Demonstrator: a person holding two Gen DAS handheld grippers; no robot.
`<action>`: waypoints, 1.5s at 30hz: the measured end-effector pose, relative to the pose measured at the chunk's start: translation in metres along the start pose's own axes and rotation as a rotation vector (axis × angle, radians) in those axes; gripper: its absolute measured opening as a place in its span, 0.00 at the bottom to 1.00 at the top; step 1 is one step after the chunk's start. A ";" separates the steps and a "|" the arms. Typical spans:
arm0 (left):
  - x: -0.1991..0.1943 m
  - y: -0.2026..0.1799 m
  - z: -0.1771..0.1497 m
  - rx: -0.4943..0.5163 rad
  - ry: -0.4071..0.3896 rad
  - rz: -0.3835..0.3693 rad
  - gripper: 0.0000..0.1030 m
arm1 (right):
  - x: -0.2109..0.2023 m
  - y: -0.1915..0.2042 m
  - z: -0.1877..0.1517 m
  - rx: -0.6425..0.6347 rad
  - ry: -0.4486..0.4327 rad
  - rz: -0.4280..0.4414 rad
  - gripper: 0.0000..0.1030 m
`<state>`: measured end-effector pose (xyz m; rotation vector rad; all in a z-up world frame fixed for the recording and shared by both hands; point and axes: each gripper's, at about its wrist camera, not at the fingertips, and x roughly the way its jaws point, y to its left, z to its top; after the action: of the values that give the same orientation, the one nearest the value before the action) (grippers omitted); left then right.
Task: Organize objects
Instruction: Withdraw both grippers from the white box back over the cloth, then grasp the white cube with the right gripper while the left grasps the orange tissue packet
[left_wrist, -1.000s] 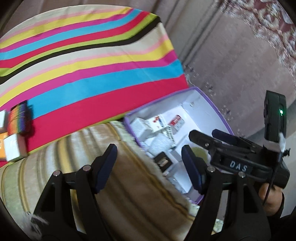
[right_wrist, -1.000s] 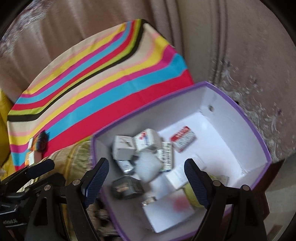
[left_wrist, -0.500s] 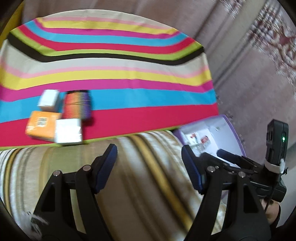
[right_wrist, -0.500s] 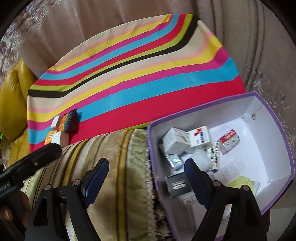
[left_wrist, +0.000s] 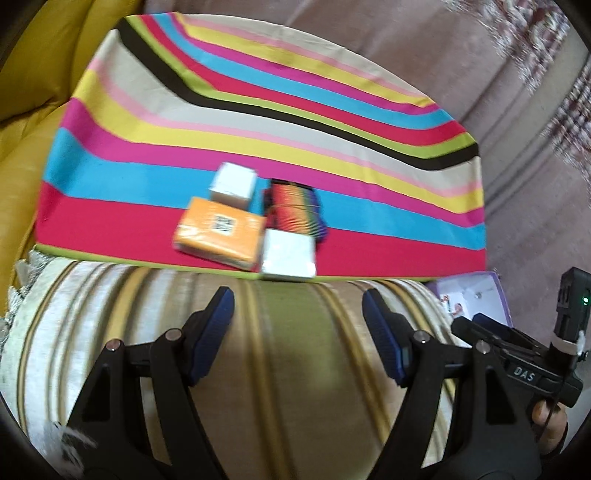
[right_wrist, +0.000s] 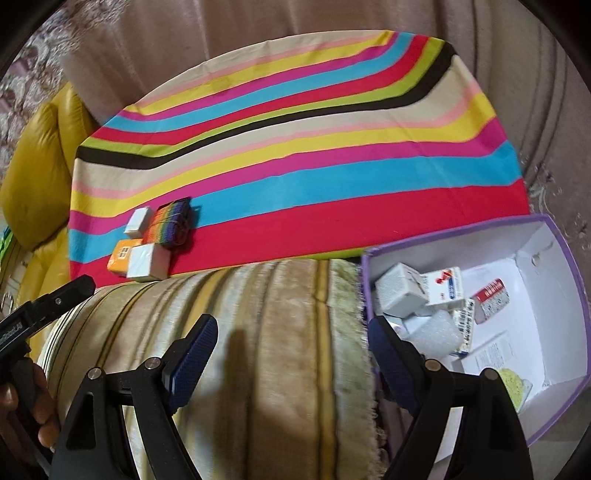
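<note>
Both grippers held open and empty above a striped cushion.
Beyond the left gripper (left_wrist: 297, 332)'s wide jaws, four small packets (left_wrist: 258, 221) cluster on the striped cloth (left_wrist: 332, 122); the purple box (right_wrist: 554, 417) sits just right of the right gripper (right_wrist: 291, 360)'s jaws.

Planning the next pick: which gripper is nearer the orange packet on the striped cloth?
Left. The left gripper hangs open just short of the orange packet, facing it. The right gripper, also open, sits off to the side, by the purple box.
</note>
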<state>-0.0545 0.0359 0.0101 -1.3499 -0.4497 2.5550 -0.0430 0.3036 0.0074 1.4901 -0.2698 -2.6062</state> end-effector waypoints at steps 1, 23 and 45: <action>-0.001 0.006 0.000 -0.010 -0.001 0.005 0.73 | 0.002 0.004 0.001 -0.010 0.003 0.003 0.82; -0.001 0.072 0.013 -0.102 -0.010 0.066 0.73 | 0.052 0.110 0.023 -0.196 0.079 0.051 0.82; 0.007 0.098 0.024 -0.139 -0.009 0.029 0.73 | 0.106 0.169 0.048 -0.264 0.161 0.042 0.82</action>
<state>-0.0833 -0.0566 -0.0180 -1.4004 -0.6252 2.5965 -0.1349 0.1221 -0.0213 1.5669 0.0572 -2.3615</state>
